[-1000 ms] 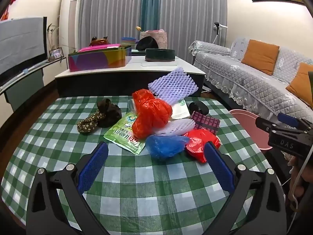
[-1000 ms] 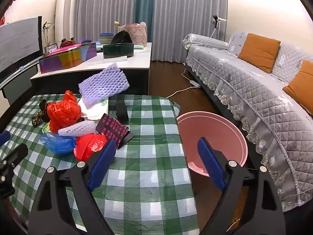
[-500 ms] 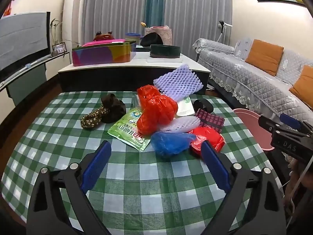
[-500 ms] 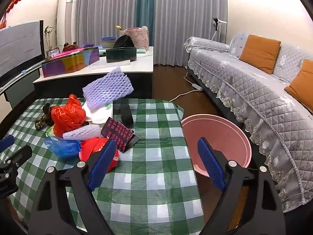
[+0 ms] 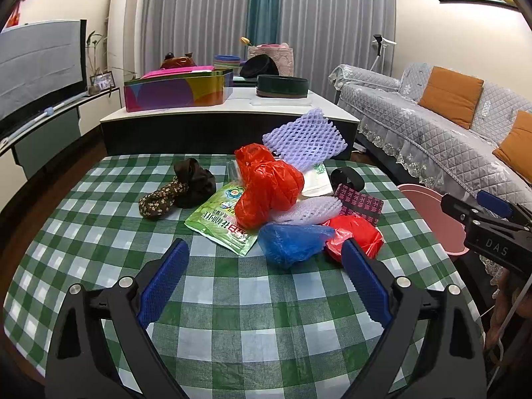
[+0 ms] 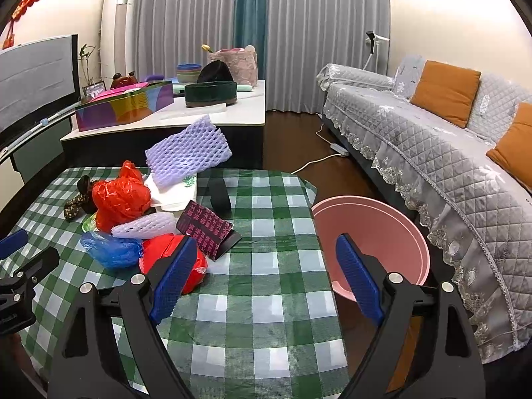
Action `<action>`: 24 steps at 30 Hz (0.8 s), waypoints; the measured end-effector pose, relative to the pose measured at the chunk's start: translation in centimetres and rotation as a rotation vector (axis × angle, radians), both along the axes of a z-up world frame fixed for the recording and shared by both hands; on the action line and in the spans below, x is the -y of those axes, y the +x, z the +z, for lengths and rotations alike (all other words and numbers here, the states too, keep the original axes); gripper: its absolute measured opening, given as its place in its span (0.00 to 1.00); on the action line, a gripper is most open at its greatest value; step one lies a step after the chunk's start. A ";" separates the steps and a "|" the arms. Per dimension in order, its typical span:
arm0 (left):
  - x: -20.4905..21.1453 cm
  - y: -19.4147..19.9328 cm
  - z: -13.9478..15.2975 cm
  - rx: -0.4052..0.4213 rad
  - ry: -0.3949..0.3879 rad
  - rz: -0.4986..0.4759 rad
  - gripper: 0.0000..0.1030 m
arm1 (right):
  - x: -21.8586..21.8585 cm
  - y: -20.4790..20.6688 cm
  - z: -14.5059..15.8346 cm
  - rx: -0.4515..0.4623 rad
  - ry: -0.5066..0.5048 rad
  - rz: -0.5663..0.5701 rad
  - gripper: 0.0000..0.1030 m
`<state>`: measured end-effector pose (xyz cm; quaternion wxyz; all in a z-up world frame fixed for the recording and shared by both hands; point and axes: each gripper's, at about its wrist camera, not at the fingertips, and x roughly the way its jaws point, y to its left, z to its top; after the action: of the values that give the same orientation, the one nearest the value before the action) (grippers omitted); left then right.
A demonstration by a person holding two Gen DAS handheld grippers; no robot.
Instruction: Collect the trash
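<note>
Left wrist: two red bags, one blue bag, two foam nets.

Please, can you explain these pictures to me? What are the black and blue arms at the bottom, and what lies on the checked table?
No robot here: a person holds a two-finger gripper in each hand, each carrying a camera looking along its fingers. One picture comes from the left gripper, the other from the right gripper. Both are open and hold nothing. On the table lies trash: red bags, a blue bag, purple foam netting, a green packet. A pink basin stands beside the table.
</note>
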<state>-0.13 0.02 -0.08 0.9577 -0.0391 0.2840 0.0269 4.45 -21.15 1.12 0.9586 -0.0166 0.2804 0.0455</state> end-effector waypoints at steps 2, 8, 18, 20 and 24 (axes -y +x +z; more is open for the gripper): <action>0.0 0.0 0.0 -0.001 -0.001 0.000 0.87 | -0.2 -0.1 0.0 0.003 -0.004 0.006 0.82; 0.0 0.0 0.0 -0.001 -0.001 0.000 0.87 | -0.4 -0.2 0.3 0.010 -0.012 0.016 0.78; 0.1 0.0 0.0 -0.002 -0.001 -0.002 0.87 | -0.3 -0.2 0.2 0.005 -0.012 0.017 0.77; 0.1 0.0 0.0 -0.002 0.000 -0.001 0.87 | -0.4 -0.2 0.2 0.008 -0.013 0.016 0.77; 0.1 0.0 0.0 -0.001 0.000 -0.001 0.87 | -0.3 -0.2 0.2 0.008 -0.013 0.017 0.77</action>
<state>-0.14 -0.10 -0.10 0.9575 -0.0389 0.2846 0.0262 4.20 -20.83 1.33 0.9592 -0.0255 0.2768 0.0515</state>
